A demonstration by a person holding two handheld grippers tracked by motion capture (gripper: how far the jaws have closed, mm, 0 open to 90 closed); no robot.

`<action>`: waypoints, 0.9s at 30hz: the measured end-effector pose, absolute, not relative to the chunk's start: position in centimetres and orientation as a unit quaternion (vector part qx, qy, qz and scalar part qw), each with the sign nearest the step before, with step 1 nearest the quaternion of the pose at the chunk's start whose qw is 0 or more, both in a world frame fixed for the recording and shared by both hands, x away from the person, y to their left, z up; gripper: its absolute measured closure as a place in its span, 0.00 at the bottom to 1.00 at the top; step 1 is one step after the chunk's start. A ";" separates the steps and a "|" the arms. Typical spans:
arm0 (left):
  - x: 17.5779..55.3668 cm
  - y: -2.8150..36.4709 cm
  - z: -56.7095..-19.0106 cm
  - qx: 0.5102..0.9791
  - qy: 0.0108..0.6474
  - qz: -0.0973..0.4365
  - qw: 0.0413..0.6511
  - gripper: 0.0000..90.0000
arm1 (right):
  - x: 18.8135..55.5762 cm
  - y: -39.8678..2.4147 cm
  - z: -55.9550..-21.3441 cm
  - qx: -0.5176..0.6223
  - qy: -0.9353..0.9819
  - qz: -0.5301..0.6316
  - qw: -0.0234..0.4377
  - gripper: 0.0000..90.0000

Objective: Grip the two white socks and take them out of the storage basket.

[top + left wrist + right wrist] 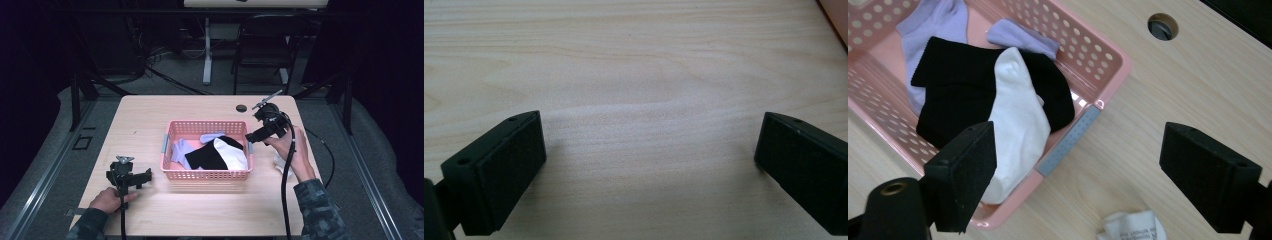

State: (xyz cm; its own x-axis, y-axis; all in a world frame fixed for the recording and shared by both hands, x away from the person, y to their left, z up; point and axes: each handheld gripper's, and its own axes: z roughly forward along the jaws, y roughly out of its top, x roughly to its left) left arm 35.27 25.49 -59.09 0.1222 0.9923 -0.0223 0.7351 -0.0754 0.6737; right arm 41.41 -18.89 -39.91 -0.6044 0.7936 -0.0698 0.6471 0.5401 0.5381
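A pink perforated basket (207, 175) (1088, 50) sits mid-table. In it lie a white sock (232, 155) (1015, 115), a black sock (207, 157) (955, 85) and lavender socks (181, 152) (933, 20). My right gripper (260, 132) (1078, 137) hovers over the basket's right end, open, with nothing between its jaws. Below it a crumpled white sock (279, 162) (1133, 227) lies on the table beside the person's right hand. My left gripper (131, 176) (649, 130) rests near the table's front left, open over bare wood.
A round cable hole (241, 107) (1163, 26) sits near the table's far edge, behind the right gripper. Past the table stand a dark chair (265, 45) and a desk leg (207, 50). Cables trail from both grippers toward the front edge.
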 end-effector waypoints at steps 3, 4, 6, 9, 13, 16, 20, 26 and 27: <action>35.3 25.5 -59.1 0.696 0.621 0.231 0.277 0.00 | 41.8 -17.9 -40.1 0.406 0.871 0.232 0.148 0.16; 35.3 25.5 -59.1 0.696 0.621 0.231 0.277 0.00 | 42.0 -17.4 -40.2 0.404 0.873 0.231 0.146 0.17; 35.3 25.5 -59.1 0.696 0.621 0.231 0.277 0.00 | 42.3 -16.7 -40.5 0.399 0.877 0.230 0.140 0.18; 35.3 25.5 -59.1 0.696 0.621 0.231 0.277 0.00 | 42.7 -15.5 -41.0 0.392 0.883 0.221 0.131 0.19; 35.3 25.5 -59.1 0.696 0.621 0.232 0.278 0.00 | 43.6 -14.0 -42.2 0.386 0.892 0.207 0.115 0.20; 35.3 25.5 -59.1 0.696 0.621 0.231 0.277 0.00 | 44.1 -13.0 -43.4 0.385 0.894 0.202 0.108 0.22; 35.3 25.5 -59.1 0.696 0.621 0.231 0.277 0.00 | 44.8 -11.9 -44.9 0.386 0.897 0.191 0.099 0.23; 35.3 25.5 -59.1 0.696 0.621 0.231 0.277 0.00 | 46.1 -11.3 -47.1 0.394 0.903 0.152 0.081 0.27; 35.3 25.5 -59.1 0.696 0.621 0.231 0.277 0.00 | 46.2 -11.2 -47.3 0.396 0.903 0.150 0.077 0.27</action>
State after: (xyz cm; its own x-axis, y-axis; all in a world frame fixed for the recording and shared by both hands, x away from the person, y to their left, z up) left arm 35.27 25.49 -59.09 0.1225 0.9922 -0.0226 0.7357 -0.0755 0.6731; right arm 46.18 -11.24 -47.32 -0.6745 0.7380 -0.0195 0.6919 0.6411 0.3320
